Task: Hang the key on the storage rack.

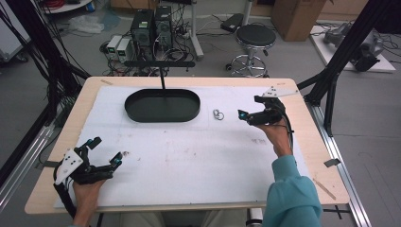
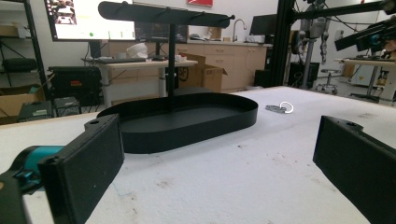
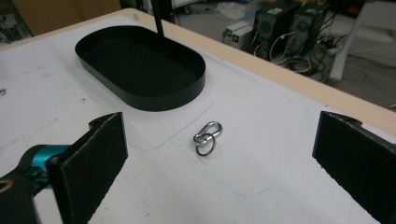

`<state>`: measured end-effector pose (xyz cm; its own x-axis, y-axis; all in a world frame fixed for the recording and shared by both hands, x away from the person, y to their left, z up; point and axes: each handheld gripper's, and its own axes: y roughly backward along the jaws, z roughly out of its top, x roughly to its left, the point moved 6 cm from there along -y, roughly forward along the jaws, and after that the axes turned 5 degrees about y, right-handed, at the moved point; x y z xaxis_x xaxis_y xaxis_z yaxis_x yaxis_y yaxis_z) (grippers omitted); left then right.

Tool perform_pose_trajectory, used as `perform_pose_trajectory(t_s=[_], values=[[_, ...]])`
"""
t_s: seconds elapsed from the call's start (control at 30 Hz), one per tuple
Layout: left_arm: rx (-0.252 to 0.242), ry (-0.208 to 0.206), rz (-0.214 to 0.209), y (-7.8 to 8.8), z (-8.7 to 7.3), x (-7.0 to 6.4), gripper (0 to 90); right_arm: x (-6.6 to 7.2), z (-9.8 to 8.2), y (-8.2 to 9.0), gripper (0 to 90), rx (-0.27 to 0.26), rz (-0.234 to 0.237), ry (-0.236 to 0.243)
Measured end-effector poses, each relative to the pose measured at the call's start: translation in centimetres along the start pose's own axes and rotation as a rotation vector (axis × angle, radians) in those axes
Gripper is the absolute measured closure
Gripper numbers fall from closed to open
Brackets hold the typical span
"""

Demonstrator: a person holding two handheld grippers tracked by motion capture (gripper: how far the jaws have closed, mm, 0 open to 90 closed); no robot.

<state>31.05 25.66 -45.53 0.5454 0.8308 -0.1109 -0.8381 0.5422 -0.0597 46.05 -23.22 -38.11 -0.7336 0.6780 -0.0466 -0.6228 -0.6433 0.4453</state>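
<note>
A small silver carabiner with a ring (image 1: 218, 114) lies flat on the white mat, just right of a black oval tray (image 1: 137, 112). From the tray rises a thin post topped by a black crossbar (image 1: 161, 63). My right gripper (image 1: 249, 108) hovers open a short way right of the carabiner, which lies ahead between its jaws (image 3: 208, 137), untouched. My left gripper (image 1: 106, 151) rests open and empty near the table's front left corner. Its view looks across the mat at the tray (image 2: 243, 116) and the carabiner (image 2: 279, 108).
The white mat (image 1: 189, 161) covers most of the wooden table (image 1: 90, 90). A small speck (image 1: 125, 153) lies on the mat by the left gripper. Beyond the table's far edge stand computer towers (image 1: 151, 26) and a stool (image 1: 255, 38); black frame posts flank both sides.
</note>
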Motion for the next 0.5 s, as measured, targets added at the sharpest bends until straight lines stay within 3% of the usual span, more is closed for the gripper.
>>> perform_pose_trajectory(t_s=[0.07,0.17,0.5], values=[[0.001,0.001,-0.001,0.0,0.0,0.0,2.3,-0.2,0.4,-1.4,2.5,0.046,0.018,0.01],[0.002,0.001,-0.001,0.0,0.0,0.0,2.3,-0.2,0.6,-2.1,2.5,0.061,0.033,0.01],[0.003,0.001,-0.001,0.0,0.0,0.0,2.3,0.1,1.2,-6.3,2.5,0.195,0.073,0.037]])
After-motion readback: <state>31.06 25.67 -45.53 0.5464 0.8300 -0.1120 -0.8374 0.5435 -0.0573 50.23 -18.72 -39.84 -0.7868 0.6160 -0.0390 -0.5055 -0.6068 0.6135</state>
